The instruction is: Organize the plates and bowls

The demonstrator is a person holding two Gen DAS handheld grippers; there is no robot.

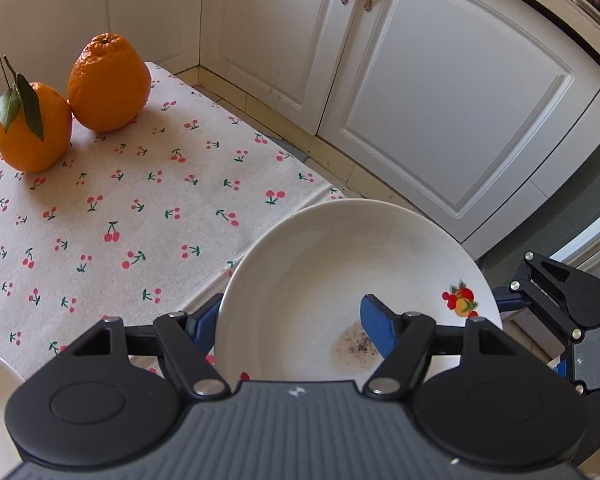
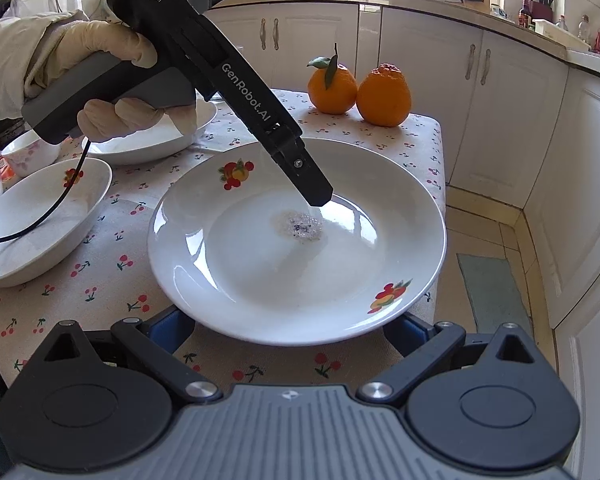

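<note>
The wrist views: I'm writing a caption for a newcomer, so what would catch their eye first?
A big white plate with fruit decals and a dried speckled stain in its middle fills the foreground, the left gripper straddling its rim with one finger inside. Behind it, two bright oranges sit together at the far edge of the cherry-print tablecloth, one with leaves attached.

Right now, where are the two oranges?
The two oranges sit touching side by side at the far edge of the cherry tablecloth, beyond the big white plate, in front of the white cabinets.

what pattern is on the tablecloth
Small red cherries with green stems on a cream tablecloth, clearest in the left wrist view.
</note>
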